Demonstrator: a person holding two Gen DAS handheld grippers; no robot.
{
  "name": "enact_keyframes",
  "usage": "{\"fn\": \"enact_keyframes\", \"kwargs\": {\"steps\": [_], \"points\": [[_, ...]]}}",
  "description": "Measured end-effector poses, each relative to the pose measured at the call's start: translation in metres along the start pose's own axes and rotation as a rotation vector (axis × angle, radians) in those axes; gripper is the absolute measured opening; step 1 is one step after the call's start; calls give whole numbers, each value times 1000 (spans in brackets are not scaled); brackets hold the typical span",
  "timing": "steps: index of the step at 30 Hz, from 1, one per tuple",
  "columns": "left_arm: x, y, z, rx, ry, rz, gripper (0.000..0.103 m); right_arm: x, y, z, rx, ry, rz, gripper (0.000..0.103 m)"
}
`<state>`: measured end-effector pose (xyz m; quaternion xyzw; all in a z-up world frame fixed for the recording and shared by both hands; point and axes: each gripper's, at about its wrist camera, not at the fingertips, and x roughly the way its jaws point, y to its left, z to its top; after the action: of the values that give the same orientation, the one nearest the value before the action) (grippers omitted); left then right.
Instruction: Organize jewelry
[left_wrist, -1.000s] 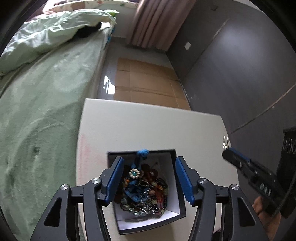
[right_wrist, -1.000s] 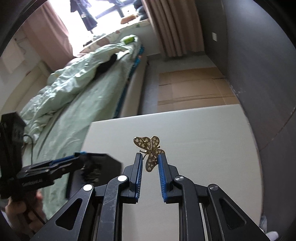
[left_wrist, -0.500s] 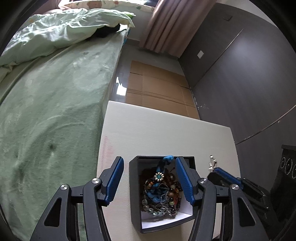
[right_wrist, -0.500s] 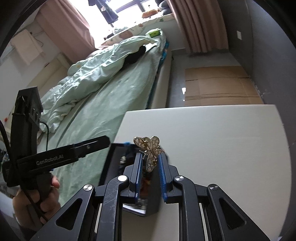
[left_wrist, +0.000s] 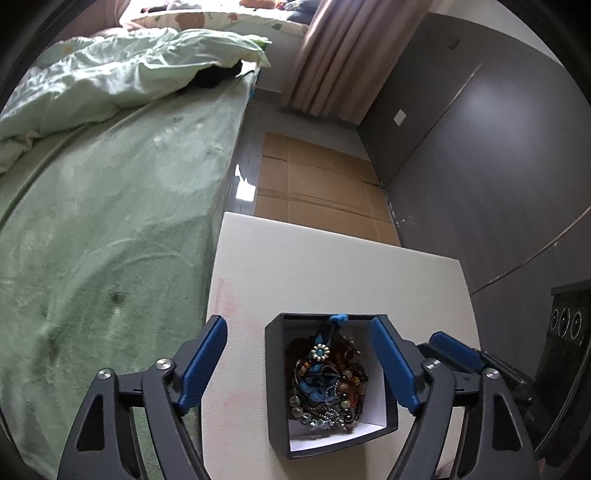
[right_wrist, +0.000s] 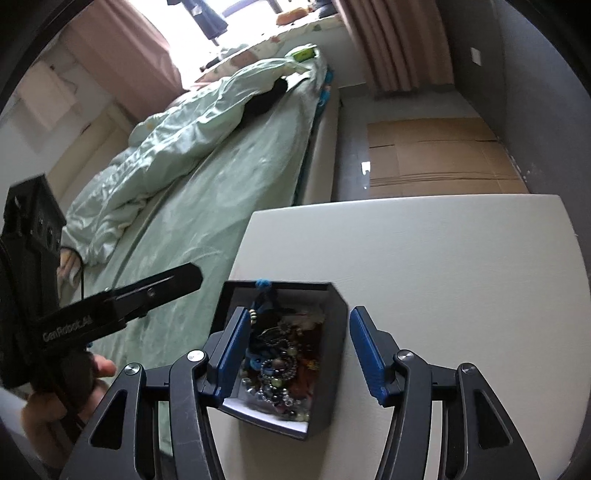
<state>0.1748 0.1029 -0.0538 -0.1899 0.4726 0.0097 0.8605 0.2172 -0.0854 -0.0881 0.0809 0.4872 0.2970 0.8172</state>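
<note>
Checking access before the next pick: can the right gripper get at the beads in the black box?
Probably yes: the right gripper is open directly over the uncovered black box, with nothing above the beads.

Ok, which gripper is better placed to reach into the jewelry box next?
Probably the right gripper: open, it brackets the jewelry box closely, right over the beads. The left gripper, also open, sits further back, off toward the bed.
</note>
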Motion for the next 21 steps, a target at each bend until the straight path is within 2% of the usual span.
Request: {"fn": "enact_keyframes", "kwargs": {"steps": [5,9,12,15,21], "points": [[-3,-11,-9,19,7,5,85,-14,-14,-5,39,-10,-8,56],[-10,-19,-19,32,-1,15,91,-23,-20,-10,68,-13,-13,57],[-20,-27,-30,38,-18,35,96,-32,-22,-18,76,-16,-12,69],[-31,-33,-40,28,-38,38,101,-47,-25,-27,85,-32,-16,73],[-54,-56,-58,56,-88,37,103,-77,-34,-43,113,-72,-44,90]]}}
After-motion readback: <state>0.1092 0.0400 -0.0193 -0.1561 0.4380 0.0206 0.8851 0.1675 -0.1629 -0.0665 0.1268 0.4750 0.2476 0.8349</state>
